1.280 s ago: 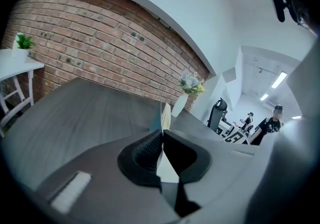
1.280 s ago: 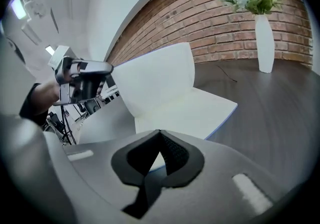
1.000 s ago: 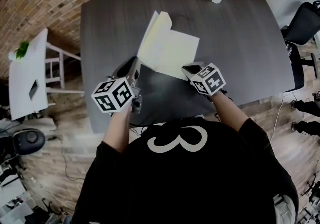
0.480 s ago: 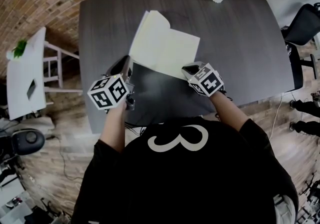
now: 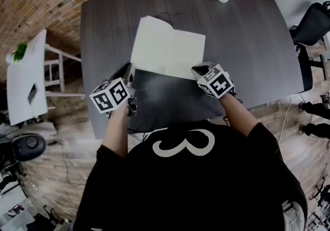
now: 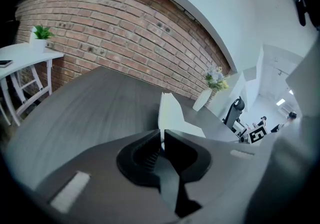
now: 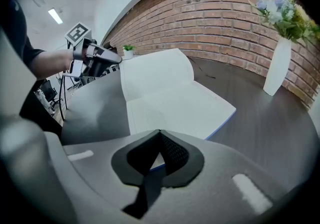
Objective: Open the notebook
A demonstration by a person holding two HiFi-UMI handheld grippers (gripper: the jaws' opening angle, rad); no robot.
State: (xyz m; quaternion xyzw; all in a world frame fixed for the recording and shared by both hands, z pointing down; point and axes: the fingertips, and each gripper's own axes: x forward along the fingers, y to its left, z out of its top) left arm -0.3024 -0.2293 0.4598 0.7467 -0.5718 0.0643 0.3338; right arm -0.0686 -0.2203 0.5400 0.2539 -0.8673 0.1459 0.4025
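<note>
While it lies spread open on the dark grey wood-grain table [image 5: 247, 44], the pale cream notebook with a blue-edged cover [image 5: 167, 52] sits directly ahead of both grippers, and each one holds a near corner of it.

The left gripper [image 5: 129, 70] is clenched on the outer edge of the notebook's left leaf. In the left gripper view its jaws [image 6: 161, 138] are pressed nearly together, with the thin white sheet [image 6: 170, 115] standing on edge between them and running away from the tips. That leaf is lifted off the table and tilts up from the spine. Seen from the right gripper view, it rises toward the left gripper [image 7: 102, 58] at the far left.

The right gripper [image 5: 198, 70] grasps the near right corner of the notebook. In its own view the jaws [image 7: 157, 135] meet at their tips, with the white page and its blue edge caught just below them. From there the right leaf [image 7: 165, 93] lies flat on the table, stretching forward and to the left.

Well beyond the right gripper and to its right stands a tall white ceramic vase [image 7: 277, 65] of pale flowers [image 7: 280, 10], apart from the notebook. Off the table, to the left of the left gripper, is a small white side table [image 5: 26, 75].
</note>
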